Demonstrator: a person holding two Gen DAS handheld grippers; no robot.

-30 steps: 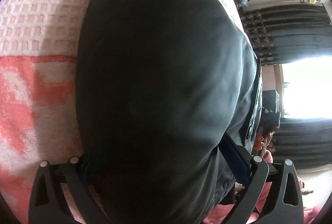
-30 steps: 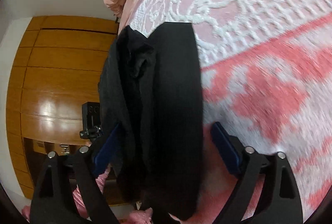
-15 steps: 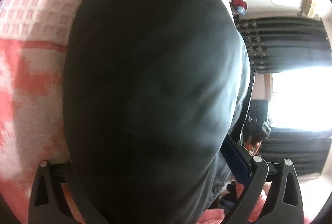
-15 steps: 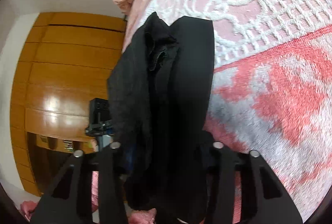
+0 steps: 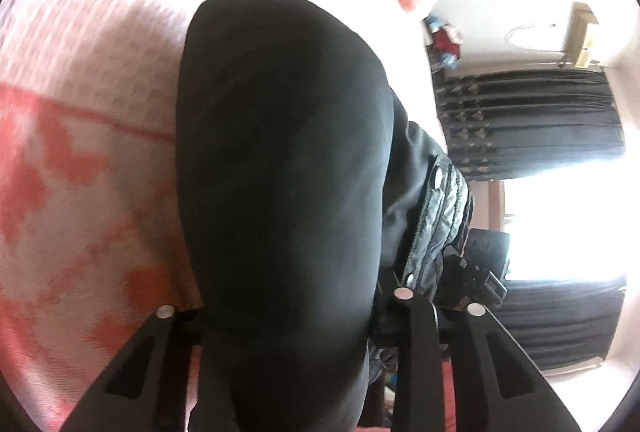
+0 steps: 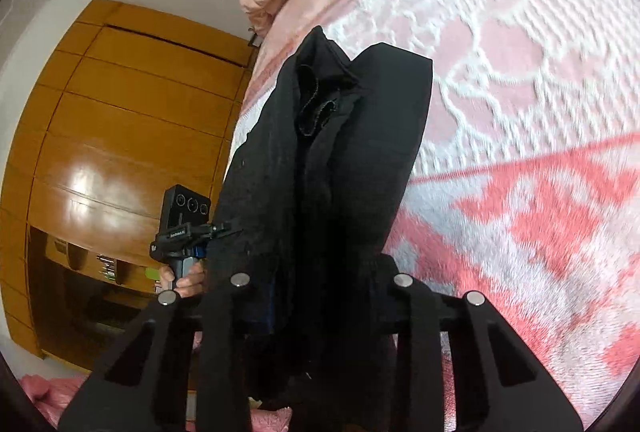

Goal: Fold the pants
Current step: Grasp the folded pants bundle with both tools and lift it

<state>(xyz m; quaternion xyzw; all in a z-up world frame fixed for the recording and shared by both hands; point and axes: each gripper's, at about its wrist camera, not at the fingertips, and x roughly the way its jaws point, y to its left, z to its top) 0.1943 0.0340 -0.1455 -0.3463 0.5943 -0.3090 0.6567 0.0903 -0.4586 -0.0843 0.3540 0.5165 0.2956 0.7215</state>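
Between your left gripper's fingers sits a thick fold of the black pants, and the jaws are pressed in on it. Your right gripper likewise pinches the bunched cloth, its zipper edge showing farther up. Beyond both grips the pants hang over the pink and white bedspread, their far end against it. Farther off stand a wooden wardrobe on one side and dark curtains on the other.
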